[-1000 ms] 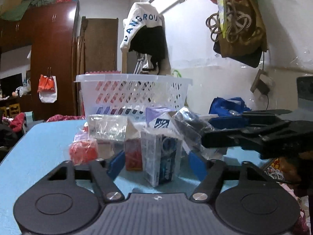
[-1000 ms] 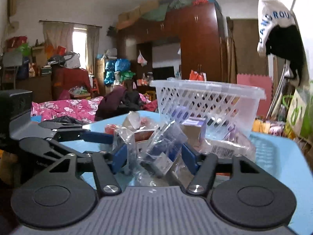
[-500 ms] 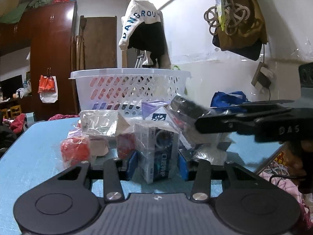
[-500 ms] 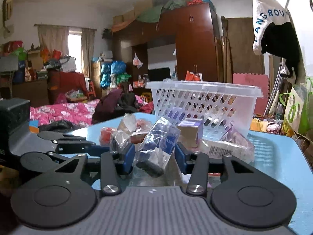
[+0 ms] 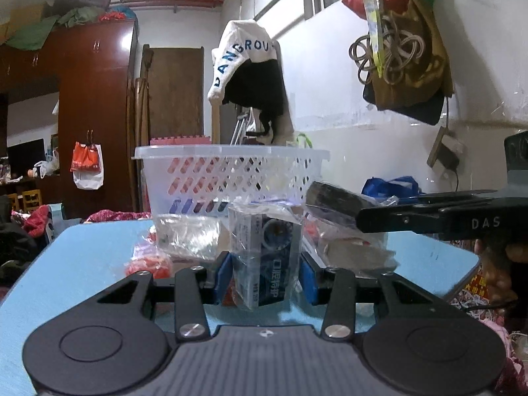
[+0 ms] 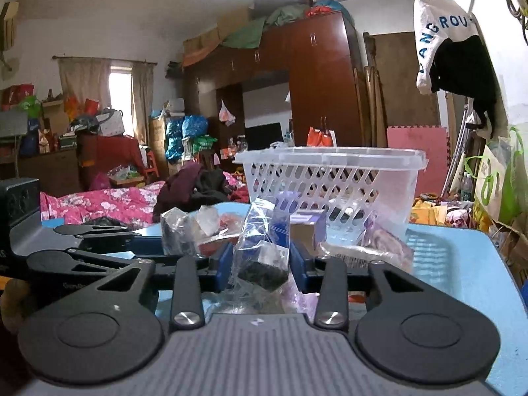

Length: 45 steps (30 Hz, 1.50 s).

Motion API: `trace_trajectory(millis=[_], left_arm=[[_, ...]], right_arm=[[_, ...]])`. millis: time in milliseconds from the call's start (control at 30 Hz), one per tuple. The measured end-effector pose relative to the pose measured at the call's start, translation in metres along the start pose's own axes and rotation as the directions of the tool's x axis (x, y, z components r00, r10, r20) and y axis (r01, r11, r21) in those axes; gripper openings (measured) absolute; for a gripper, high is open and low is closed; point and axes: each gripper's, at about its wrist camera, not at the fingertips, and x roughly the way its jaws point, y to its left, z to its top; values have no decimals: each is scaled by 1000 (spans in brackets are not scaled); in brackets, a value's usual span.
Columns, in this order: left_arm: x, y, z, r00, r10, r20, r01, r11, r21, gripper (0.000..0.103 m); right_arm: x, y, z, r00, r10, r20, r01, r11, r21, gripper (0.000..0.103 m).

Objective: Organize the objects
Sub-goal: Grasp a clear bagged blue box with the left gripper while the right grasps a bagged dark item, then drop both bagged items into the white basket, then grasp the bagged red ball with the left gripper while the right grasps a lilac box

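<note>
My left gripper (image 5: 265, 279) is shut on a plastic-wrapped white and blue box (image 5: 264, 257), held upright above the blue table (image 5: 82, 257). My right gripper (image 6: 262, 265) is shut on a clear bag with dark blue items (image 6: 264, 247). That bag also shows in the left wrist view (image 5: 333, 206), held by the right gripper's black fingers (image 5: 412, 219). A white slotted basket (image 5: 231, 178) stands behind the pile; it also shows in the right wrist view (image 6: 333, 184). The left gripper shows at the left of the right wrist view (image 6: 99, 241).
Loose wrapped items lie on the table: a red packet (image 5: 148, 264), a clear bag (image 5: 188, 236), a purple box (image 6: 307, 227) and a flat pack (image 6: 363, 247). A white wall with hanging bags (image 5: 402, 49) is at the right. A cluttered room with a wardrobe (image 6: 316, 82) lies beyond.
Both grippers have closed from open onto their items: the left on the wrapped box, the right on the clear bag. Both items now sit higher against the basket.
</note>
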Motion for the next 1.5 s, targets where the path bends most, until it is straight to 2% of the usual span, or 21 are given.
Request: trace_trajectory(millis=[167, 267, 400, 533, 667, 800, 833, 867, 900, 967, 1000, 1067, 1133, 1167, 1233, 1267, 1367, 1500], left_arm=[[-2, 8, 5, 1000, -8, 13, 8, 1000, -18, 48], [-8, 14, 16, 999, -17, 47, 18, 999, -35, 48], [-8, 26, 47, 992, -47, 117, 57, 995, -84, 48], [12, 41, 95, 990, -50, 135, 67, 990, -128, 48], [59, 52, 146, 997, 3, 75, 8, 988, -151, 48], [121, 63, 170, 998, 52, -42, -59, 984, -168, 48], [134, 68, 172, 996, 58, -72, -71, 978, -195, 48], [147, 72, 171, 993, 54, -105, -77, 972, -221, 52], [158, 74, 171, 989, 41, -140, -72, 972, -226, 66], [173, 75, 167, 981, 46, -187, -86, 974, -212, 77], [175, 74, 164, 978, 73, -194, -112, 973, -200, 77], [172, 72, 161, 977, 93, -194, -126, 978, -164, 77], [160, 70, 160, 983, 84, -162, -107, 984, -143, 77], [151, 70, 160, 986, 82, -145, -103, 984, -145, 77], [131, 71, 155, 991, 78, -112, -94, 985, -142, 78], [119, 71, 149, 991, 85, -104, -98, 986, -135, 79], [87, 67, 126, 990, 113, -81, -121, 988, -98, 79], [44, 65, 86, 994, 98, -40, -102, 988, -119, 81]], right_arm=[[-8, -9, 3, 999, -22, 23, 21, 1000, 13, 40], [-13, -18, 10, 998, -33, 51, 32, 999, 35, 40], [-12, -25, 27, 995, -50, 88, 47, 998, 34, 40], [3, -34, 54, 992, -78, 101, 76, 997, 16, 40], [33, -42, 89, 988, -124, 94, 127, 991, -30, 40], [76, -55, 105, 986, -167, 14, 167, 984, -60, 40], [86, -57, 105, 984, -180, -11, 179, 982, -65, 40], [95, -59, 104, 982, -188, -30, 185, 980, -68, 40], [101, -61, 102, 982, -187, -41, 184, 981, -62, 41], [108, -67, 100, 983, -171, -72, 169, 985, -27, 49], [110, -68, 98, 983, -164, -82, 163, 986, -20, 52], [104, -65, 94, 979, -187, -79, 184, 982, -45, 66], [95, -61, 91, 977, -199, -73, 194, 978, -77, 74], [88, -59, 90, 977, -203, -65, 198, 977, -76, 74], [72, -59, 88, 983, -173, -55, 170, 984, -57, 76], [64, -58, 87, 988, -147, -56, 144, 988, -53, 81], [35, -48, 73, 991, -127, -49, 123, 989, -80, 89], [5, -33, 44, 993, -98, -61, 91, 990, -109, 91]])
